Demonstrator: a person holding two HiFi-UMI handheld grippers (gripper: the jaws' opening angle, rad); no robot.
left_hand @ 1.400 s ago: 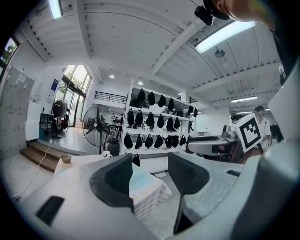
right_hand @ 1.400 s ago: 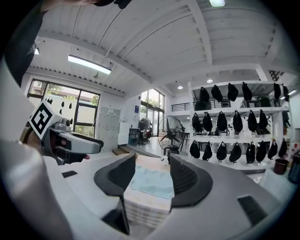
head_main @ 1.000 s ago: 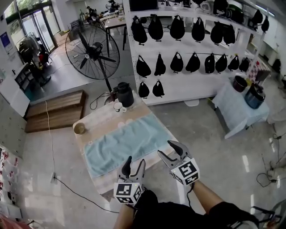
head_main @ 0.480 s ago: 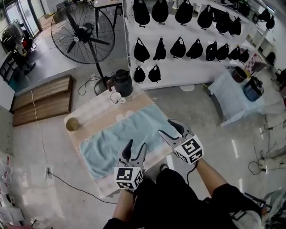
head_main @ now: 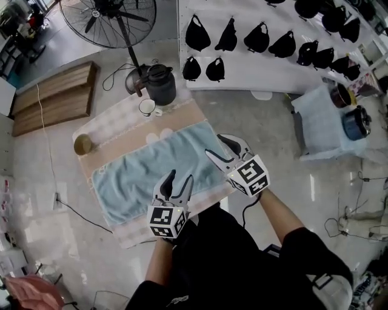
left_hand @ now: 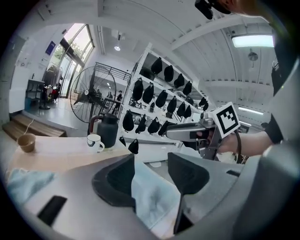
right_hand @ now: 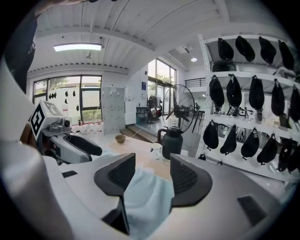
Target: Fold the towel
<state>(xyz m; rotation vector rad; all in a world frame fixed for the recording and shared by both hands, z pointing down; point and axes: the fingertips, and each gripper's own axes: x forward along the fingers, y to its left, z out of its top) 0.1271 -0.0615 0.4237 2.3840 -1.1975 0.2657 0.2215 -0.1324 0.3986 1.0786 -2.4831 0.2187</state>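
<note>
A light blue towel [head_main: 148,172] lies spread flat along a low table [head_main: 103,127]. My left gripper [head_main: 180,177] hovers open over the towel's near long edge, left of the middle. My right gripper [head_main: 214,145] is open above the towel's near right corner. In the left gripper view the open jaws [left_hand: 152,173] frame the towel [left_hand: 150,197] below, and the right gripper [left_hand: 187,131] shows beyond. In the right gripper view the towel [right_hand: 145,197] lies under the open gripper [right_hand: 147,176], with the left gripper [right_hand: 70,140] at the left. Neither gripper holds anything.
A dark kettle [head_main: 160,85] and a white cup [head_main: 147,107] stand at the table's far end, and a small bowl [head_main: 82,144] sits at its left corner. Behind are a floor fan [head_main: 109,15], a shelf of black bags [head_main: 260,36] and a side table with pots [head_main: 339,121].
Both grippers have moved forward, from short of the table to above the towel's near edge. Both stay open. The head view has tilted further down.
</note>
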